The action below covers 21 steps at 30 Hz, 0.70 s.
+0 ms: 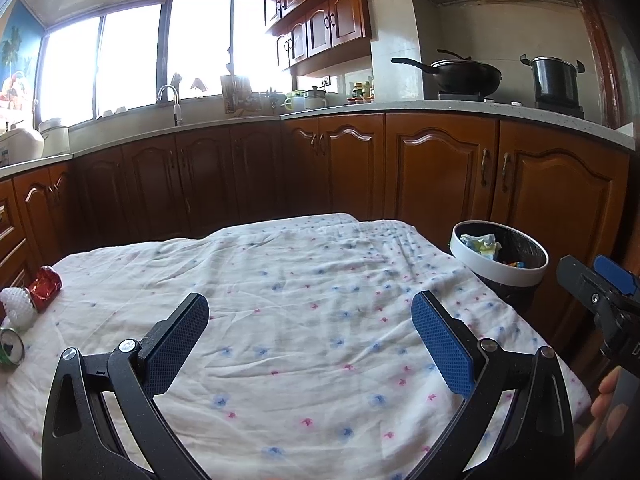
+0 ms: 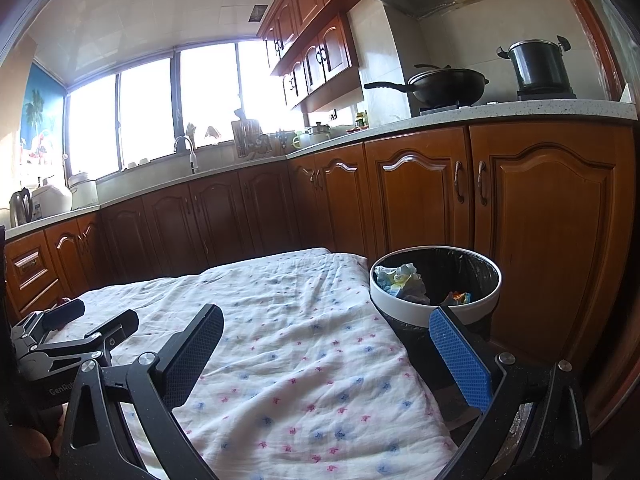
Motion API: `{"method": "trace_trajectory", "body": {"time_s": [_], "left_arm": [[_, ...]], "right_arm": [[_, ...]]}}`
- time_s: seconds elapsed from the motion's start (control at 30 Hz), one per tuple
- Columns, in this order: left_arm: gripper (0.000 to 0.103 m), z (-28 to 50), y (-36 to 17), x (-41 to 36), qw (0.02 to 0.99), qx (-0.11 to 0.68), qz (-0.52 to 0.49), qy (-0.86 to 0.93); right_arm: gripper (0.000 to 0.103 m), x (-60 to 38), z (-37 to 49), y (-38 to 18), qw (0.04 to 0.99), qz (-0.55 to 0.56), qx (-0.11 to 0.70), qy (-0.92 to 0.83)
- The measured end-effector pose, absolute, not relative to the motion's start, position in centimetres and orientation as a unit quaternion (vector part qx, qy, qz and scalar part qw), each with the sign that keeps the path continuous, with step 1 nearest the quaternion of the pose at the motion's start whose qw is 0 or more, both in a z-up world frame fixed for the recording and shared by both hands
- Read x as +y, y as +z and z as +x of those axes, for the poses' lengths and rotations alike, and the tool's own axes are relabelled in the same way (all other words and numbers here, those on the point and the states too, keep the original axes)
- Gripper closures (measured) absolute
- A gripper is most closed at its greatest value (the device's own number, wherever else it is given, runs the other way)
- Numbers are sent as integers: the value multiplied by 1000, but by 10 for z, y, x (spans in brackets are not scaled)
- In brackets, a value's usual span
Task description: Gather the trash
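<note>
My left gripper (image 1: 310,310) is open over the flowered cloth on the table (image 1: 304,280), with nothing between its fingers. At the table's left edge lie a red wrapper (image 1: 46,285), a white foam net (image 1: 17,307) and a green can (image 1: 11,347). A round bin (image 1: 500,258) with a white rim and black liner stands off the table's far right corner, crumpled paper inside. My right gripper (image 2: 326,322) is open and empty near the table's right edge, its right finger close in front of the bin (image 2: 435,280). The left gripper (image 2: 86,320) shows at the left of the right wrist view.
Wooden cabinets (image 1: 440,176) run along the far side under a pale counter (image 2: 480,114). A wok (image 1: 460,74) and a pot (image 1: 554,78) sit on the stove. A sink tap (image 1: 170,98) and bright windows are at the back. A hand (image 1: 604,412) shows at the lower right.
</note>
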<state>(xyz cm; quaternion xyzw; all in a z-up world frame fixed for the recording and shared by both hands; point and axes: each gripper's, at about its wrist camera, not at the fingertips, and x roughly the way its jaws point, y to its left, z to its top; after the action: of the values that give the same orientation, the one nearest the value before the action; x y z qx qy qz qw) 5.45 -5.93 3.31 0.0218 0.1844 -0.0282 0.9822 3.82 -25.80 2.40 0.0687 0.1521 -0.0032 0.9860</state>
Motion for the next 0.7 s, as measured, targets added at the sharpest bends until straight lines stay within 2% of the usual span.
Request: {"method": "trace_trajectory", "body": {"time_s": [0.7], "left_arm": [[0,66,29,-53,980,193,28,-39]], "right_arm": [[0,-260,43,25,985,70,156,-1]]}}
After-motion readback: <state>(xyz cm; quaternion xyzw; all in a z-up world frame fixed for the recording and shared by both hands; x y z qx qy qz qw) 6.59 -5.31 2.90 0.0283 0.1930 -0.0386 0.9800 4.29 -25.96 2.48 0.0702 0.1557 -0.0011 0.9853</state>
